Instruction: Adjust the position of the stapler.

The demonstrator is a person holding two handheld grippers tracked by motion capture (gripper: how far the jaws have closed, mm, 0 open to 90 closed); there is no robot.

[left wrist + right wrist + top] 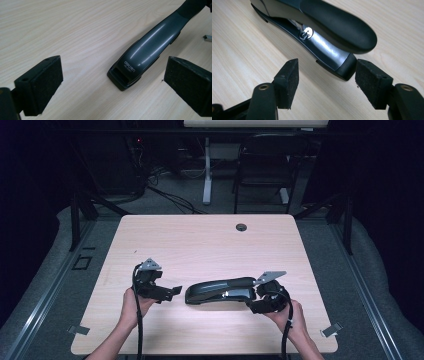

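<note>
From the high view I see the stapler (220, 291) lying flat on the wooden desk (200, 240), in the near half and a little right of the middle, its long axis running left to right. My left gripper (172, 292) sits just beside the stapler's left end with a small gap of bare wood between. My right gripper (256, 296) is at the stapler's right end, close enough that I cannot tell from here whether it touches. The near edge of the desk is not far below both hands; the far half of the top is open wood up to a round cable hole (241, 227) near the back edge, and there is free room to the left and right edges too.

In the left gripper view my fingers (42, 85) stand spread wide with nothing between them but desk. The stapler's nose (125, 75), with its printed brand mark, points toward me and lies ahead of the gap, apart from both pads. A small metal piece (207, 37) lies on the wood near the right border.

In the right gripper view my fingers (288, 81) are spread, and the stapler's rear end (345, 67) sits just ahead of the gap, nearer the right-hand pad, with its handle raised above the base. The pads are not pressing on it.
</note>
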